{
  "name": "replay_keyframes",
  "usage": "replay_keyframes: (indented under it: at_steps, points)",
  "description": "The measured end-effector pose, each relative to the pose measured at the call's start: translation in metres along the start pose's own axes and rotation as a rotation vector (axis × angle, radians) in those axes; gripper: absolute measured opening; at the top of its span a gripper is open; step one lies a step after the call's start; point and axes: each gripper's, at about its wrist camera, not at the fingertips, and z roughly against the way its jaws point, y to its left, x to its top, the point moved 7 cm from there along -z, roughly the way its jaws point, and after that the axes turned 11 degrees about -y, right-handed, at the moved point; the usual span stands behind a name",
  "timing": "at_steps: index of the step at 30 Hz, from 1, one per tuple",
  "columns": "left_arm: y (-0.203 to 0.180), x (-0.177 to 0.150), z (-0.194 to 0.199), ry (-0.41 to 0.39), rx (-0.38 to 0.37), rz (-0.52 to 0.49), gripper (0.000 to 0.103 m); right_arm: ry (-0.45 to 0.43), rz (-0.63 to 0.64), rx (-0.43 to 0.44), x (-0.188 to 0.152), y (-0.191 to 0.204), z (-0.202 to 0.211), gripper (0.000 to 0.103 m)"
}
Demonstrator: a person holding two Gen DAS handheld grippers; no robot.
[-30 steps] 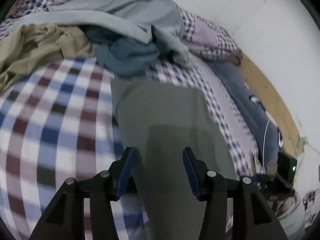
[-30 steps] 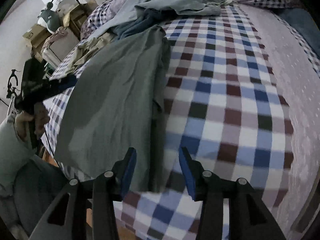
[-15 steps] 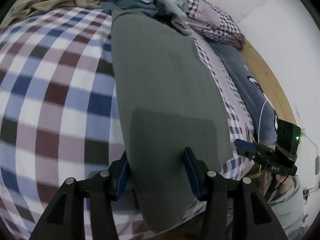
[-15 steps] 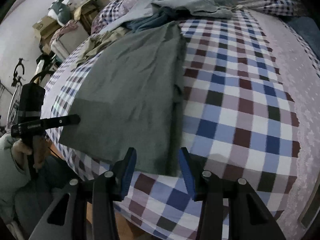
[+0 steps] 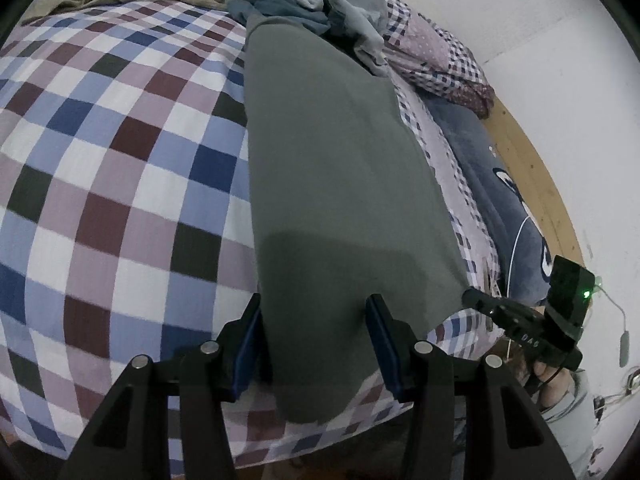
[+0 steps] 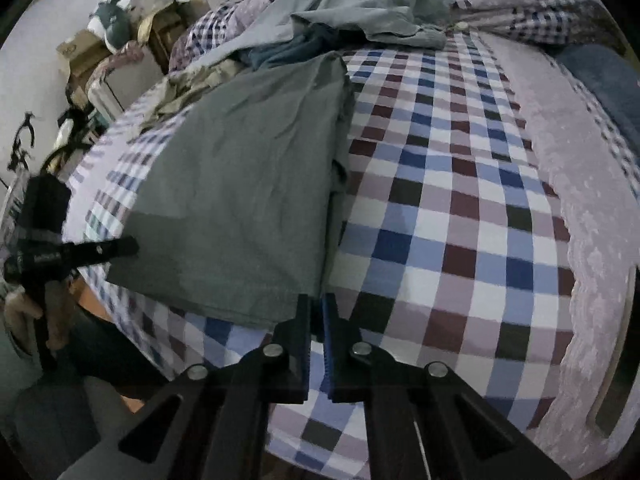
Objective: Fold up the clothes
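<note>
Grey-green garment (image 5: 336, 184), flat lengthwise on checked bedspread (image 5: 120, 184)

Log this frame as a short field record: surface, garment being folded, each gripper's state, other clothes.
surface: checked bedspread
garment: grey-green garment, laid flat along the bed, near end at the bed's edge
left gripper: open, fingers either side of the garment's near end
right gripper: shut on the garment's near corner
other clothes: heap of unfolded clothes at the far end of the bed
</note>
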Motion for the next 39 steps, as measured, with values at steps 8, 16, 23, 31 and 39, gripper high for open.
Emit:
replay_keyframes:
  at_steps: [8,16,23,31,39]
  points:
    - [0.007,-0.003,-0.001,0.015,-0.018,0.059,0.054,0.092,0.020,-0.144,-0.017,-0.018,-0.016,0.005]
    - [0.021,-0.010,0.003,0.025,-0.066,0.197,0.032,-0.044,0.171,-0.182,0.004,0.019,-0.001,0.035]
    - [0.030,-0.014,0.009,0.032,-0.091,0.279,0.008,-0.222,0.442,-0.166,0.009,0.095,0.010,0.053]
    - [0.024,-0.003,0.021,0.037,-0.166,0.294,0.006,-0.354,0.901,-0.154,-0.039,0.211,-0.015,0.077]
    - [0.015,0.009,0.033,0.039,-0.240,0.324,0.005,-0.371,1.111,-0.292,-0.056,0.237,-0.060,0.077]
